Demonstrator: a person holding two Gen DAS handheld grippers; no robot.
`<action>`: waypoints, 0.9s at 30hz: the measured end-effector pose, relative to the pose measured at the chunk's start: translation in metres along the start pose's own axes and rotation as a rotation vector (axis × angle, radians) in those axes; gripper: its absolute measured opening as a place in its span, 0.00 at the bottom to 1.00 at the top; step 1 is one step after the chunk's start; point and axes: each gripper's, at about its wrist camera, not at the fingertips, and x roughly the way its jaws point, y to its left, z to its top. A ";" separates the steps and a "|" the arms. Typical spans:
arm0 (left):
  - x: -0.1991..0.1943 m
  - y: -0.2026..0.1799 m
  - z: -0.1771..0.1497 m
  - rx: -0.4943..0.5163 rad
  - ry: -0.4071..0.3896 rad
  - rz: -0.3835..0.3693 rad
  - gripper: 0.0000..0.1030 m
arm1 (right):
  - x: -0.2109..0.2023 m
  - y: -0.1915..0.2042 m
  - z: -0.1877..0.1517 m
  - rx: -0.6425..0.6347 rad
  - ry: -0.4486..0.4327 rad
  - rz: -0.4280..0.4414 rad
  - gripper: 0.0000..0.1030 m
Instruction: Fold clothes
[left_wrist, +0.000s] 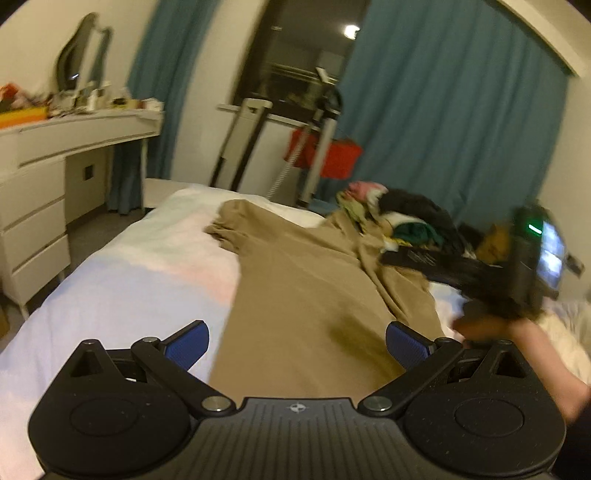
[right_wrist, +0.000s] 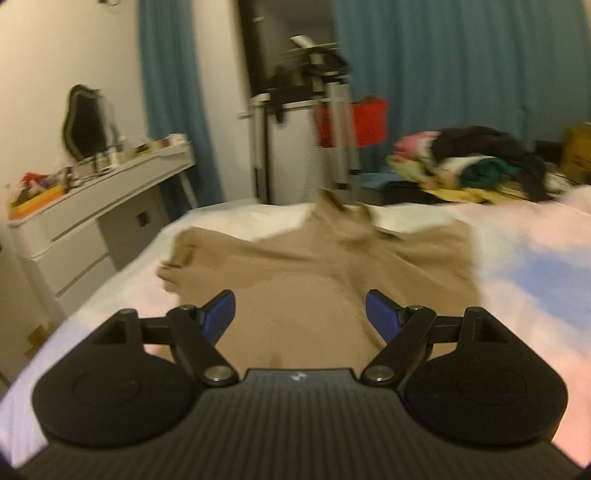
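Tan garment: spread flat on the bed, running lengthwise down the middle of it; rumpled folds along its right edge, one sleeve lying out toward the bed's left side.
Left gripper: released, blue fingers spread wide, hovering over the near end of the tan garment with nothing between them.
Right gripper: also released, blue pads wide apart above the tan garment, gripping nothing; in the left view it shows as a blurred black body to the garment's right, held in a bare hand.
Clothes pile: mixed dark, green, yellow and pink items heaped at the bed's far right corner, just beyond the tan garment.
White dresser: off the bed's left side, top cluttered.
Blue curtains: behind the bed's far end.
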 end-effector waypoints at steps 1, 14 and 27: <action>0.004 0.005 0.000 -0.017 0.003 0.008 1.00 | 0.019 0.009 0.007 -0.006 0.006 0.022 0.77; 0.047 0.075 -0.011 -0.202 0.026 0.201 0.98 | 0.227 0.148 0.024 -0.231 0.049 0.107 0.76; 0.029 0.056 -0.026 -0.079 -0.022 0.248 0.98 | 0.166 0.045 0.064 0.002 -0.079 0.107 0.08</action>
